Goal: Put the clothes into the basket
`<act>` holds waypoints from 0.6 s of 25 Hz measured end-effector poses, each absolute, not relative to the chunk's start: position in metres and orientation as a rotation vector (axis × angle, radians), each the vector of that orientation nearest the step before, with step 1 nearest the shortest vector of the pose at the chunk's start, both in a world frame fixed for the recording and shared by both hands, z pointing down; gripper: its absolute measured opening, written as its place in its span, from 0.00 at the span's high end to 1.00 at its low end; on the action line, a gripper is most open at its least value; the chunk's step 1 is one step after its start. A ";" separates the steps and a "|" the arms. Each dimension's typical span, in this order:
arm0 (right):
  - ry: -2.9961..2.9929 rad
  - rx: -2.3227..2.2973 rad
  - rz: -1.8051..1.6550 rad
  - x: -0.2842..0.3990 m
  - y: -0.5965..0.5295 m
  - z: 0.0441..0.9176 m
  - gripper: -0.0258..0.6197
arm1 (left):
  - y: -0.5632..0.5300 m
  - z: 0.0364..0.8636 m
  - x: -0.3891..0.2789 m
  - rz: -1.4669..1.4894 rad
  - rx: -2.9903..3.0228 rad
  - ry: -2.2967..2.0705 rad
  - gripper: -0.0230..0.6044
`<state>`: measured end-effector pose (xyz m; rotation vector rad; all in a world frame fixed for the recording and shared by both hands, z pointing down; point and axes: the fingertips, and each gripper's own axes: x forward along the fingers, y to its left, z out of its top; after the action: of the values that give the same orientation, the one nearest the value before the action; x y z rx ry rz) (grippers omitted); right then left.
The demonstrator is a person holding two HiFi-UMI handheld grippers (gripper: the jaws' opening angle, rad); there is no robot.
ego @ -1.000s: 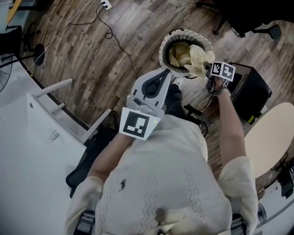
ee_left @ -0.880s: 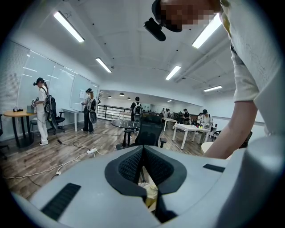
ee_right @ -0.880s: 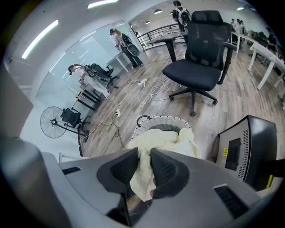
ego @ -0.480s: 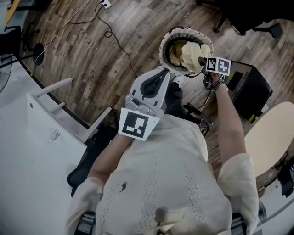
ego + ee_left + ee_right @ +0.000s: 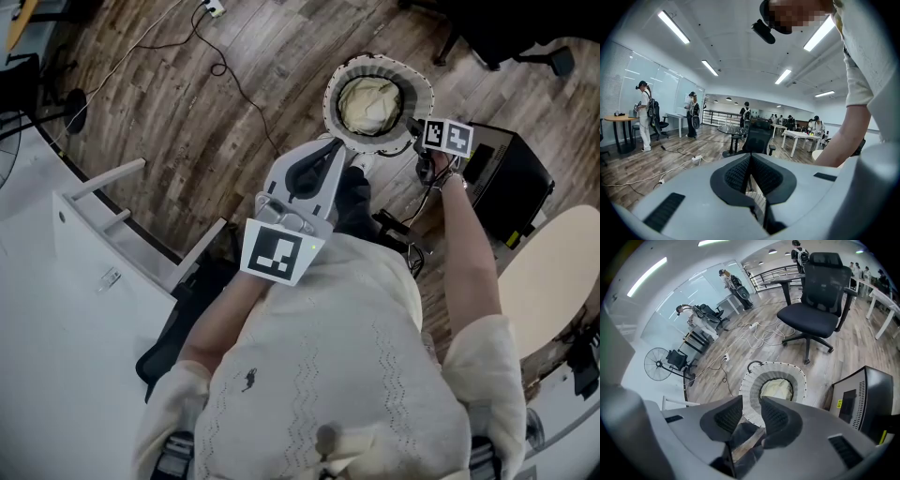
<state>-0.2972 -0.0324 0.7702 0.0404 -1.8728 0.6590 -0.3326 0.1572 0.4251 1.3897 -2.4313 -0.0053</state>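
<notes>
The round white ribbed basket (image 5: 336,86) stands on the wood floor ahead of me, and cream clothes (image 5: 371,101) lie piled inside it. My right gripper (image 5: 419,142) hovers at the basket's right rim and points steeply down. Its jaws have just been opening and nothing is between them. In the right gripper view the basket (image 5: 749,386) and the cream clothes (image 5: 776,389) show just beyond that gripper (image 5: 751,402). My left gripper (image 5: 337,150) is held near my body, aimed toward the basket's near side. Its pads meet at the tip, and the left gripper (image 5: 750,157) holds nothing.
A dark computer case (image 5: 506,183) stands right of the basket, beside a round beige seat (image 5: 553,277). A black office chair (image 5: 813,310) is beyond the basket. Cables (image 5: 225,70) run over the floor at left, next to a white desk (image 5: 56,309). Several people (image 5: 644,112) stand far off.
A second ago the cream cloth hung from my right gripper over the basket's rim. It has dropped into the basket and the right jaws stand apart. The left gripper has stayed put.
</notes>
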 end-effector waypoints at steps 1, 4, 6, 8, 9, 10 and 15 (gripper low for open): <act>-1.871 0.043 0.659 -0.295 -0.032 0.770 0.76 | 0.158 0.425 -0.332 -0.007 1.392 -2.430 0.93; -1.871 0.054 0.657 -0.290 -0.033 0.769 0.81 | 0.157 0.425 -0.331 -0.009 1.407 -2.425 0.93; -1.876 0.063 0.650 -0.287 -0.035 0.767 0.88 | 0.156 0.424 -0.330 -0.006 1.419 -2.420 0.93; -1.880 0.069 0.644 -0.284 -0.037 0.766 0.95 | 0.154 0.424 -0.328 -0.003 1.432 -2.414 0.93; -1.882 0.068 0.644 -0.283 -0.037 0.765 0.95 | 0.152 0.424 -0.327 -0.004 1.439 -2.412 0.93; -1.885 0.067 0.647 -0.281 -0.038 0.763 0.95 | 0.151 0.424 -0.326 -0.004 1.445 -2.410 0.93; -1.915 0.087 0.693 -0.276 -0.035 0.747 0.95 | 0.152 0.419 -0.326 -0.006 1.469 -2.404 0.93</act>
<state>-0.2759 -0.0349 0.7473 0.0871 -1.9154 0.6932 -0.3263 0.1517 0.4191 1.4694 -2.4043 -0.0064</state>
